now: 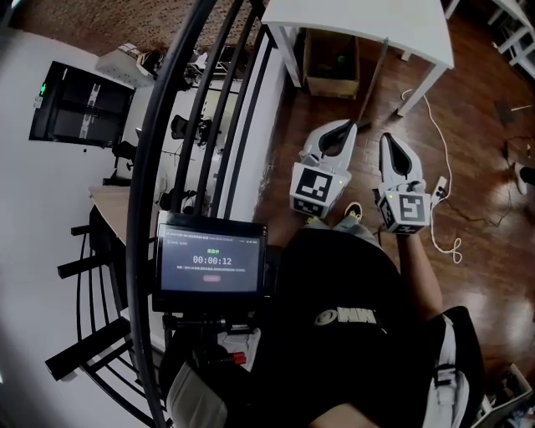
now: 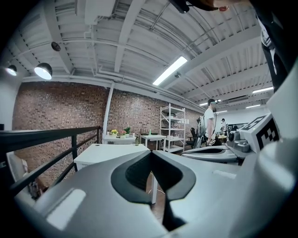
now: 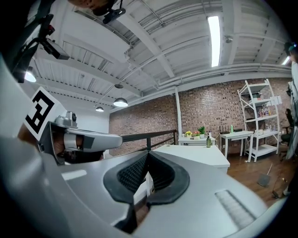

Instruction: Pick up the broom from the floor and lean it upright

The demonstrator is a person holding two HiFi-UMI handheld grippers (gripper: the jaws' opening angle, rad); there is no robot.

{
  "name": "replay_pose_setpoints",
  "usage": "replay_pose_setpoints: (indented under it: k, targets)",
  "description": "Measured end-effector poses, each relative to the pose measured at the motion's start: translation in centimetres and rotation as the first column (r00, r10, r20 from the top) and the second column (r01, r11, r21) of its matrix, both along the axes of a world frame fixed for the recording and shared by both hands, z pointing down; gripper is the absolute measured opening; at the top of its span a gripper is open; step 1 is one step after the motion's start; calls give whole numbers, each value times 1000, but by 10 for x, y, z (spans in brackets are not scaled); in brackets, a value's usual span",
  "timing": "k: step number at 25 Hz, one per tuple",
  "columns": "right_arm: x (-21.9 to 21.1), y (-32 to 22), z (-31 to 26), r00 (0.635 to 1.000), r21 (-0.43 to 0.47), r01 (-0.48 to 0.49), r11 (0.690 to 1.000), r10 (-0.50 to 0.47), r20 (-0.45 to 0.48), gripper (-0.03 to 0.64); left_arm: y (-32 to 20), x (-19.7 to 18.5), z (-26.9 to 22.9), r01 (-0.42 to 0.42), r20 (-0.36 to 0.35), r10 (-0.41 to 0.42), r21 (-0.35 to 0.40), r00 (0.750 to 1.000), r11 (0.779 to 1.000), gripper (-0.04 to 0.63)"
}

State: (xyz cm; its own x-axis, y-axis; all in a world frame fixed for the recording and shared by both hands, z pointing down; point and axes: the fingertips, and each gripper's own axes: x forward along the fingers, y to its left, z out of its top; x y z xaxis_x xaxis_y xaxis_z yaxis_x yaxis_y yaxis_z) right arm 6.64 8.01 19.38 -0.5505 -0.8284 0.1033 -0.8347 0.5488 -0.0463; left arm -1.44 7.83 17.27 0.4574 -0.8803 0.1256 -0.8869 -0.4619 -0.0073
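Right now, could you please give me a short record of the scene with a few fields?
Left gripper: shut, empty
Right gripper: shut, empty
White table: ahead of both grippers
Broom: handle slants up to the table's edge, in neither gripper
Cardboard box: under the table
White cable: on the wooden floor, right

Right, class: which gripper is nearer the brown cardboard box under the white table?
Left. The left gripper points almost straight at the brown cardboard box, just below it in the head view. The right gripper is alongside, further right, past the box's right edge.
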Motion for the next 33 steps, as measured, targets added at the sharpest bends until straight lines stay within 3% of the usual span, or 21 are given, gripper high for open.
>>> replay_pose_setpoints:
  k: [6,15,26,33]
  targets:
    - [-10,-2,6,999,23,46,999,-46,-11,3,-2,-6,6,24,10,-24,-5,1000,1000,18]
    - [-13,-9,4,998,38,59,998,-58,-36,3,-5,-2,0,21,-48,-21,17,999,1000,18]
    - [-16,-12,-1,998,51,58,997,-57,-27,3,-6,-1,9,19,-40,-19,-6,999,1000,18]
    - [-17,-16,-3,998,57,57,997,-56,-11,3,-8,-3,9,22,8,-22,-3,1000,1000,18]
